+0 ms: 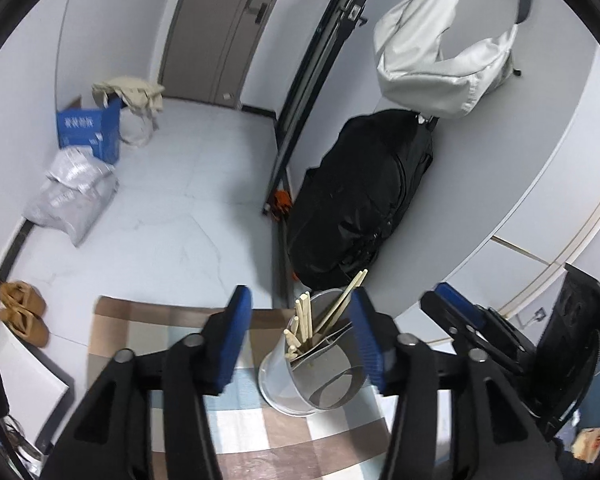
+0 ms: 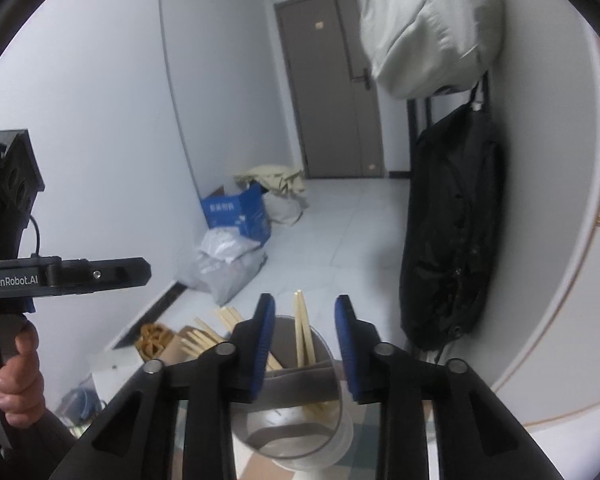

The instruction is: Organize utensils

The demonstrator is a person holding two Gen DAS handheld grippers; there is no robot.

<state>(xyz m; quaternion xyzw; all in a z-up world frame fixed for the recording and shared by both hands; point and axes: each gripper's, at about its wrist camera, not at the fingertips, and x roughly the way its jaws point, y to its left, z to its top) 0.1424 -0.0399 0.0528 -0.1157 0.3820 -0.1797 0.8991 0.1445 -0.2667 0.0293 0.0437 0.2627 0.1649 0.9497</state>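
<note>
- Blue-padded fingers of the right gripper (image 2: 304, 346) fill the near foreground of the right wrist view; the jaws stand partly apart, one on each side of the holder's rim, and the pads press on nothing visible.
- Utensil holder (image 2: 296, 420), the landmark: a pale round cup with a grey divider inside, standing upright on a checked cloth (image 1: 260, 436).
- Wooden chopsticks (image 2: 302, 332) stand in the holder on both sides of the divider, leaning on its rim; one pair rises in the gap between the right gripper's fingers, clear of both pads.
- Left gripper (image 1: 300, 340) hovers just to the left of the holder, jaws open and empty; its right finger overlaps the holder's far rim in the left wrist view, and whether it touches cannot be told.
- A person's hand (image 2: 18, 376) on the left gripper's handle shows at the left edge of the right wrist view.
- Step in hand, as a judgement: the chopsticks appear deposited and both grippers released, so the placing step looks finished or nearly so.
- Next move, as a judgement: lift each gripper straight up and clear of the holder, without catching the leaning sticks or tipping the light cup.
- Beyond the holder: a black bag (image 1: 360, 200) and a blue box (image 1: 88, 130) by the walls, well apart.
</note>
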